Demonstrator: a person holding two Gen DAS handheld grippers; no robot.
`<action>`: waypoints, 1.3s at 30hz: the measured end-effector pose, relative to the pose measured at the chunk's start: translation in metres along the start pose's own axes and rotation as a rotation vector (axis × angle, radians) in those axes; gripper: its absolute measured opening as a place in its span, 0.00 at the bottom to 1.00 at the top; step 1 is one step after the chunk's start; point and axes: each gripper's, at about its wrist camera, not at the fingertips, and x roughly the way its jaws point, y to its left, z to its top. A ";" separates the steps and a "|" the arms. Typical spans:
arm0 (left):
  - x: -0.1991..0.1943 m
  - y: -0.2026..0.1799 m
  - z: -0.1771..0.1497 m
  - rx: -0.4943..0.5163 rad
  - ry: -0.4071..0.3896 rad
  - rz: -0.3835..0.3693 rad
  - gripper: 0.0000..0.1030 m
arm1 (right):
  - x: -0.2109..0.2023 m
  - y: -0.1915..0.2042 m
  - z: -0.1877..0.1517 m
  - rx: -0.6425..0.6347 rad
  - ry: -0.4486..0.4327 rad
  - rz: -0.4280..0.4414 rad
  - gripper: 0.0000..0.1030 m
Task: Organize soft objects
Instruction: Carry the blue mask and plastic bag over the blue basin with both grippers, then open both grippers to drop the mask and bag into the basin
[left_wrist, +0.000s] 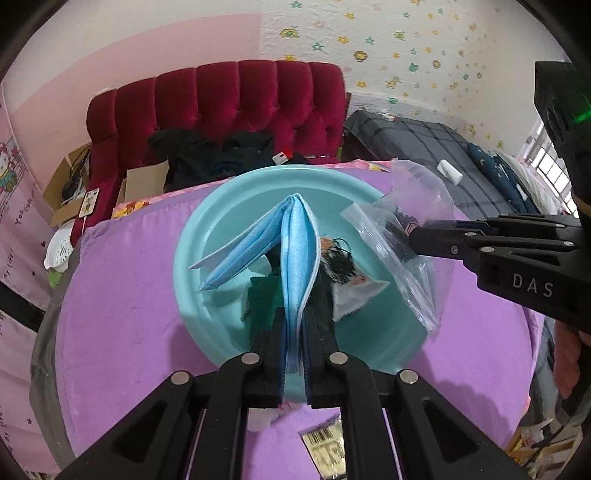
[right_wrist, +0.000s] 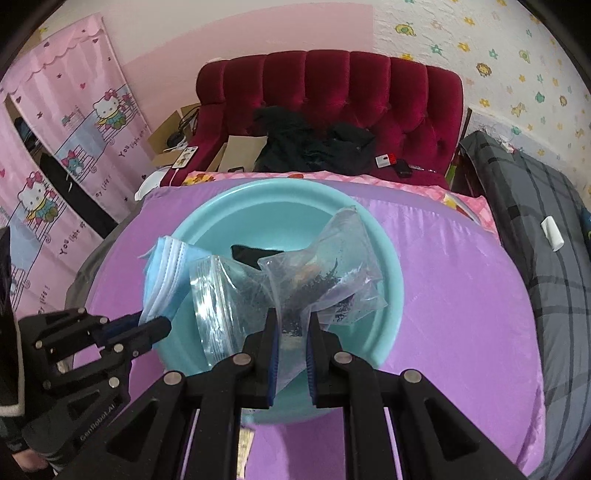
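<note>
Well along by the look of it: left gripper (left_wrist: 293, 347) pinching blue face masks (left_wrist: 295, 251) over the turquoise basin (left_wrist: 199, 236), right gripper (right_wrist: 291, 354) clamping a clear zip bag (right_wrist: 295, 288) above it, several small items already inside, both loads unreleased.

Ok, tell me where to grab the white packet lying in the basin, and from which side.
Grip the white packet by its pointed right corner, coming from above on the right. That corner lies flat and free on the basin; the rest sits beside dark items and behind the mask held in the left gripper.
</note>
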 end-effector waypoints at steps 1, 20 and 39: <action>0.003 0.001 0.002 -0.005 0.002 -0.002 0.07 | 0.006 -0.001 0.003 0.006 0.005 -0.001 0.11; 0.085 0.024 0.022 -0.059 0.084 0.001 0.07 | 0.098 -0.016 0.031 0.046 0.084 -0.051 0.12; 0.082 0.021 0.023 -0.019 0.070 0.056 0.42 | 0.091 -0.010 0.033 0.026 0.061 -0.040 0.46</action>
